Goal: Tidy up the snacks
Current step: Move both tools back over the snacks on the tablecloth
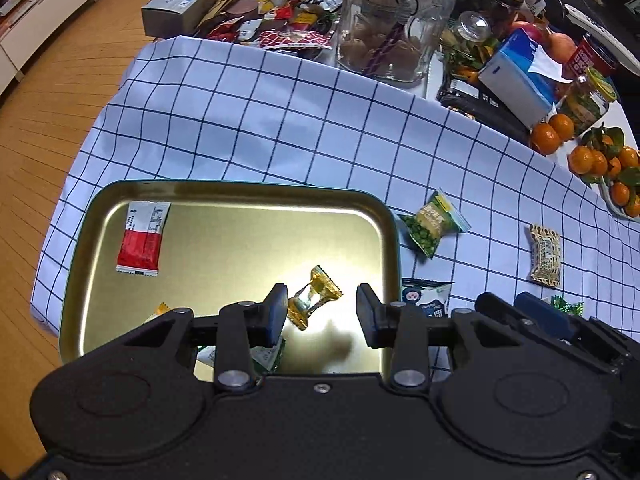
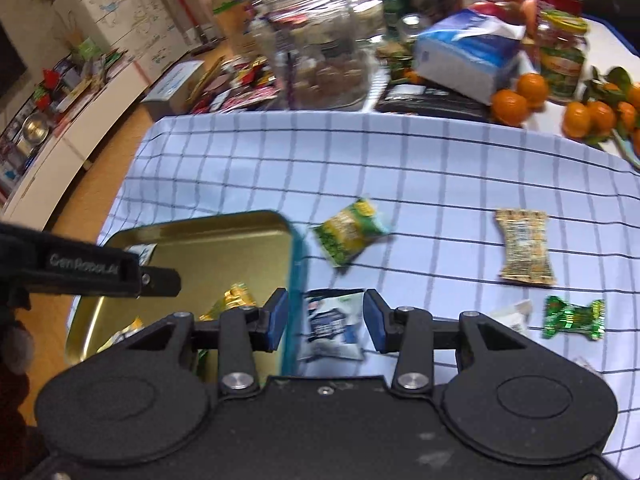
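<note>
Warm orange-brown wooden plank floor [image 1: 60, 92] runs left of the bench, which wears a white cloth with a dark blue grid [image 1: 280, 120]. A long low white cabinet [image 2: 80, 128] lines the far wall, its top crowded with clutter under soft indoor light

You are in a lived-in home room: warm wooden plank floor [image 1: 60, 92], low white cabinets [image 2: 80, 120] piled with household clutter, and a table under a blue-checked white cloth [image 1: 280, 120], crowded with leafy orange mandarins [image 1: 600, 160], a blue-and-white tissue box [image 1: 520, 76] and a large clear glass jar [image 1: 396, 20].
</note>
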Demonstrator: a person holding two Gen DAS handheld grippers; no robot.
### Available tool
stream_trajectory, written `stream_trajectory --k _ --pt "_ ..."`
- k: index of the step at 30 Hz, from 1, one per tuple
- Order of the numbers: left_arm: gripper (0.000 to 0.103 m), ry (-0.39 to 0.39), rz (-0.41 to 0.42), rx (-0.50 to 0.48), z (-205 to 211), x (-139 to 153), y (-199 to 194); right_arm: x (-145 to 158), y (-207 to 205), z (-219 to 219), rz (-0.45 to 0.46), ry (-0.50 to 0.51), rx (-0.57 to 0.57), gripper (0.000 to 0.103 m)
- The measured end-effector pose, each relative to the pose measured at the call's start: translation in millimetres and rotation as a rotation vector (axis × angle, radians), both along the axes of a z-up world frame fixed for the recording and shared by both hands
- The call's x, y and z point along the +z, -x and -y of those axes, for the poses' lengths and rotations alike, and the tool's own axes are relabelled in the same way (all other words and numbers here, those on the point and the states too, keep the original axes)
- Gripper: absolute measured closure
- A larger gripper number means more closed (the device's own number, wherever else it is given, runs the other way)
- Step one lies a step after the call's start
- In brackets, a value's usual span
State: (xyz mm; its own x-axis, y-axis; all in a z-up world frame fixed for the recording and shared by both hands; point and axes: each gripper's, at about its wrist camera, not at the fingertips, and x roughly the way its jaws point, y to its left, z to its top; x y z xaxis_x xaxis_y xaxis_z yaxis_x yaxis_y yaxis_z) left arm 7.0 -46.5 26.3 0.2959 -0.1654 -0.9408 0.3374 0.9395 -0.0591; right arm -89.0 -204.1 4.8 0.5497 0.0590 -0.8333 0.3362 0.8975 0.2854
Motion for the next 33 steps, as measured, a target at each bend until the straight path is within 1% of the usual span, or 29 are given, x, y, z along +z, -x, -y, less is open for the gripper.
stream_trajectory --k 9,12,17,22,27,33 --pt "0.056 -0.006 -0.018 -0.084 46.9 -14.6 6.0 0.3 25.4 63.7 -0.029 0.020 -0.176 0.058" --pt "0.056 0.007 -0.024 -0.116 61.4 -17.7 8.9 -5.1 33.8 84.6 -0.060 0.025 -0.242 0.058" --pt "0.056 0.004 -0.029 -0.154 82.4 -20.8 13.4 -16.4 50.1 116.8 -0.121 -0.022 -0.348 0.057" --pt "0.056 0.000 -0.040 -0.186 101.2 -24.5 20.5 -25.5 63.9 137.6 -0.176 -0.002 -0.408 0.057" --pt "0.056 0.006 -0.057 -0.227 121.9 -28.0 31.7 -37.4 80.9 155.6 -0.215 -0.032 -0.469 0.057" --pt "0.056 0.052 -0.122 -0.297 142.7 -34.5 48.9 -39.2 89.8 162.7 -0.215 -0.039 -0.492 0.057"
